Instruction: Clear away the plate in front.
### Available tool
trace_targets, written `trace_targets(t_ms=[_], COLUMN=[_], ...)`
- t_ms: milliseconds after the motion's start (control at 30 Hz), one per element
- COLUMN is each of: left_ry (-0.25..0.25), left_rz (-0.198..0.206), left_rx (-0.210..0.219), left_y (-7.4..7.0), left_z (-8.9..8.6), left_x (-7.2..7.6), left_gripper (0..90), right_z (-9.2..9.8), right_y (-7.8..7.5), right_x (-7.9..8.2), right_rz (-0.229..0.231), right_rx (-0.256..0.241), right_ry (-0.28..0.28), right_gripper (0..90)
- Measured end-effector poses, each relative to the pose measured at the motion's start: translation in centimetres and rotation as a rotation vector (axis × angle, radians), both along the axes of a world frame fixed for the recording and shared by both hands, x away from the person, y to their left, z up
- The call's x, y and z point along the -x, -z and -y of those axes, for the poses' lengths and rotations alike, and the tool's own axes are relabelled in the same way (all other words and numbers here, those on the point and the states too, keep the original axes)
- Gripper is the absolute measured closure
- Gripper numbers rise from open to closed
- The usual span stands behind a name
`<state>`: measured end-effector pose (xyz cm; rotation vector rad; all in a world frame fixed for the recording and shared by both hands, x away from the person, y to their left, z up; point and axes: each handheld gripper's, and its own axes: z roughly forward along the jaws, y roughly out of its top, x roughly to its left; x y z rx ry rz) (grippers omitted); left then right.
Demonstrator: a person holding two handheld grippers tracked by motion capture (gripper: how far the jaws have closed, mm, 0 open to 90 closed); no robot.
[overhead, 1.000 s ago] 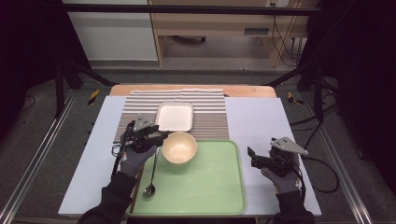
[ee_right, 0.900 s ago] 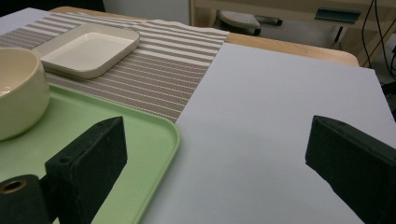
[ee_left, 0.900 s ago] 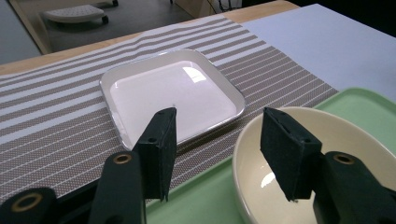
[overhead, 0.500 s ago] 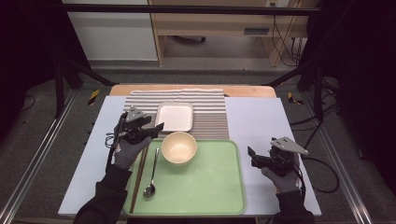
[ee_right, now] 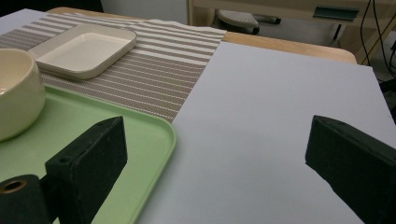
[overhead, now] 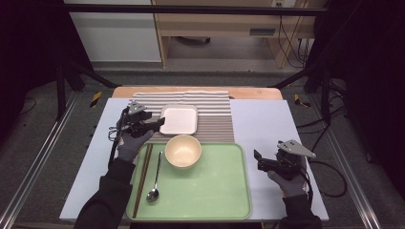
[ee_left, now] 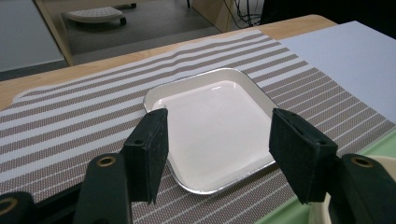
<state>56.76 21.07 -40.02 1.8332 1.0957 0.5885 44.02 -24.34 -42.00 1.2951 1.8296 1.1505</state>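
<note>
A square white plate (overhead: pixel 180 119) lies on the striped placemat (overhead: pixel 215 112). Just left of it my left gripper (overhead: pixel 158 124) stands open, its jaws pointing at the plate's near-left edge. In the left gripper view the plate (ee_left: pixel 215 116) lies between and beyond the open jaws of the left gripper (ee_left: pixel 219 149), which hold nothing. A cream bowl (overhead: pixel 183 150) stands at the back of the green tray (overhead: pixel 215 195). My right gripper (overhead: pixel 258 161) rests open on the pale mat, right of the tray. In its own view the right gripper (ee_right: pixel 219 158) is empty.
A metal spoon (overhead: pixel 155 183) and dark chopsticks (overhead: pixel 142 179) lie along the tray's left side. The pale blue mat (overhead: pixel 267 124) covers the table, with the wooden table edge (overhead: pixel 253 93) behind it. Dark frame legs stand at both sides.
My left gripper has drawn away from the bowl's left rim and moved back to the square plate's left edge. The bowl and the right gripper have stayed put.
</note>
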Motion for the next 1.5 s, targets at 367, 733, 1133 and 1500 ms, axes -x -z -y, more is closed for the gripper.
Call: trace_targets(t_ms=[367,733,1133,1500], left_ry=[-0.02,-0.041,-0.048,-0.055], left_rz=[-0.014,-0.055,-0.106,-0.17], left_rx=[-0.024,-0.051,-0.106,-0.151], left_y=[0.0,2.1,4.0,5.5], left_z=[0.1,0.3,0.3,0.5], left_x=[-2.5,-4.6,-5.6,-6.2], left_gripper=[37.7,39.9,47.8,57.0], right_z=[0.1,0.1,0.0,0.0], right_y=[0.2,0.1,0.1,0.1], right_x=[0.1,0.1,0.1,0.1], right_rz=[-0.004,-0.003,-0.006,-0.006], right_rx=[-0.004,-0.006,-0.007,-0.001], right_ry=[-0.007,-0.01,-0.012,-0.012], right_gripper=[5.6,5.6,5.6,5.6])
